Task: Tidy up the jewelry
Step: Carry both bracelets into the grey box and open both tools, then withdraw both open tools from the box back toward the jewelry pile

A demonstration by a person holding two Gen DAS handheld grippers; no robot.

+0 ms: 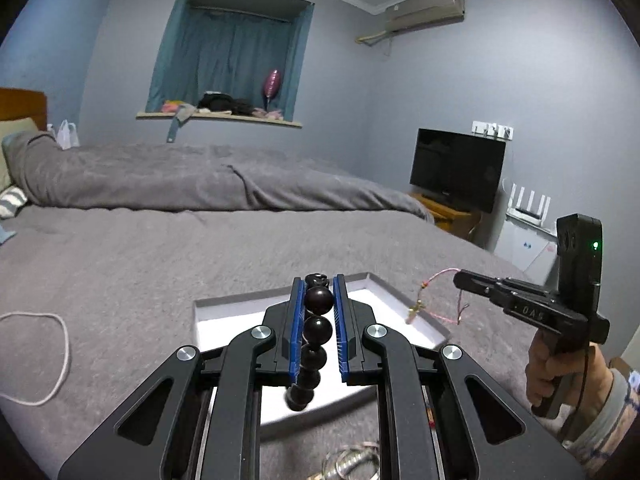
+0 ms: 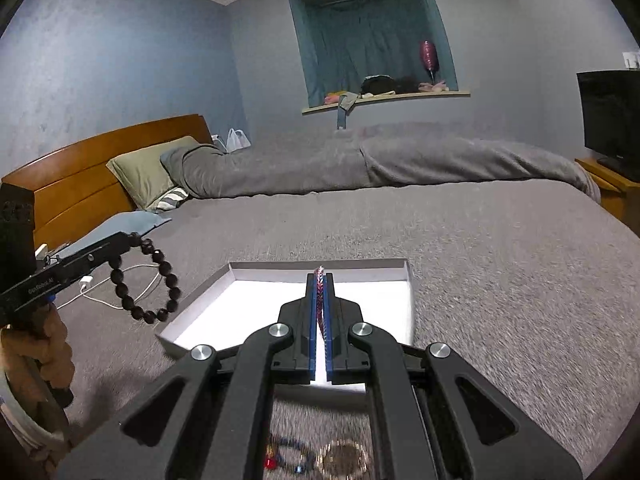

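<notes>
Left tongs [image 1: 319,312] pinch heavy, slippery bead bracelet [image 1: 316,328]; right tongs [image 2: 319,300] pinch light, limp pink cord [image 2: 319,294], white tray [image 2: 200,312] at twelve o'clock.

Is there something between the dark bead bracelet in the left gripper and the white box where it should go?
Nothing visible blocks it. The left gripper holds the dark bead bracelet in the air beside the white box, whose floor looks bare. The right gripper, holding a pink cord bracelet, hangs over the box.
</notes>
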